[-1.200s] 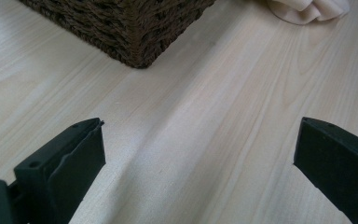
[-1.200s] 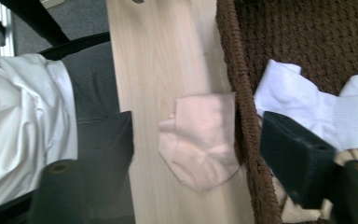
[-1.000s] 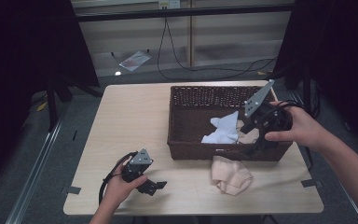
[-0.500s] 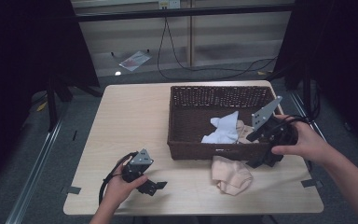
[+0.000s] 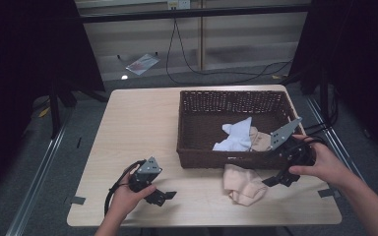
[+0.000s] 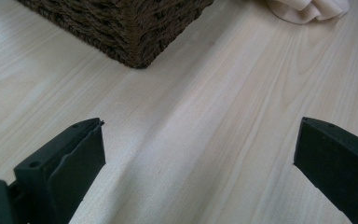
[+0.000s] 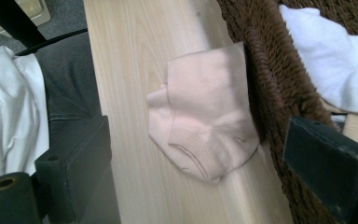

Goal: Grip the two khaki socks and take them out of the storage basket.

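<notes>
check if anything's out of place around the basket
One thing: a pale pink sock lies crumpled on the table against the basket front wall, while a white sock and a beige one lie inside. The right gripper hovers beside it, jaws open.

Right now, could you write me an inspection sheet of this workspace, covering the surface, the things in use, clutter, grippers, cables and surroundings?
Surface: pale wood table, tape tabs at its front corners.
Job's things: pink sock flat on the table against the front wall of the wicker basket; white sock and a beige cloth inside the basket.
Clutter: nothing seen on the table.
Grippers: left gripper resting low at the table's front, jaws open, nothing between them; right gripper beside the pink sock, jaws open, just widened, not touching it.
Cables: one trails from each gripper; black cable on the floor behind.
Surroundings: grey floor, a wrapper on it, dark curtains at both sides.
</notes>
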Tool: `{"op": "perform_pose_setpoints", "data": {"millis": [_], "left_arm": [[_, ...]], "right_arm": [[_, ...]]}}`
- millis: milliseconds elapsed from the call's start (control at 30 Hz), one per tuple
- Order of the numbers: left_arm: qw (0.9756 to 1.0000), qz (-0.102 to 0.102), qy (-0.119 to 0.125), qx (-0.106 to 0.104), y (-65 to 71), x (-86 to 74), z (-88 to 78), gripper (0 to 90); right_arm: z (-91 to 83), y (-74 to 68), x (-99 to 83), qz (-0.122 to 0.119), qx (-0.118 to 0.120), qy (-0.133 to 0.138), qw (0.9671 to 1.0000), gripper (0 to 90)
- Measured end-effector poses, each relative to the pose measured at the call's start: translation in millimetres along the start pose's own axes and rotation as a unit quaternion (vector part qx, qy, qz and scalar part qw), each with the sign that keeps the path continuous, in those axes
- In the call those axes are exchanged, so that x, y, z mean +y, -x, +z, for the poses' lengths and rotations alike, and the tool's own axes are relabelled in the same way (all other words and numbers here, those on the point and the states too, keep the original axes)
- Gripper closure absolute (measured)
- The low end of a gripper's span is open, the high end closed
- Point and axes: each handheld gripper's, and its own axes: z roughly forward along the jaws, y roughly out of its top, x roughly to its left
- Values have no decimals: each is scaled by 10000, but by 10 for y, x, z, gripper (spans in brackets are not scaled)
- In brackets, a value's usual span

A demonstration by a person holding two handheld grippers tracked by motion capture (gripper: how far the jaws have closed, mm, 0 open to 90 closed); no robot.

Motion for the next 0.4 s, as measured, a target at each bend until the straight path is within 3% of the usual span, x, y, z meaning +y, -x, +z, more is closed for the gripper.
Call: {"op": "perform_pose_setpoints", "data": {"millis": [167,400], "left_arm": [[10000,1,-18,1,4,2,2,17],[10000,8,-30,2,0,8,18,17]], "right_arm": [[127,9,-114,26,0,4,10000,77],[288,-21,-221,107,-248,11,9996,76]]}}
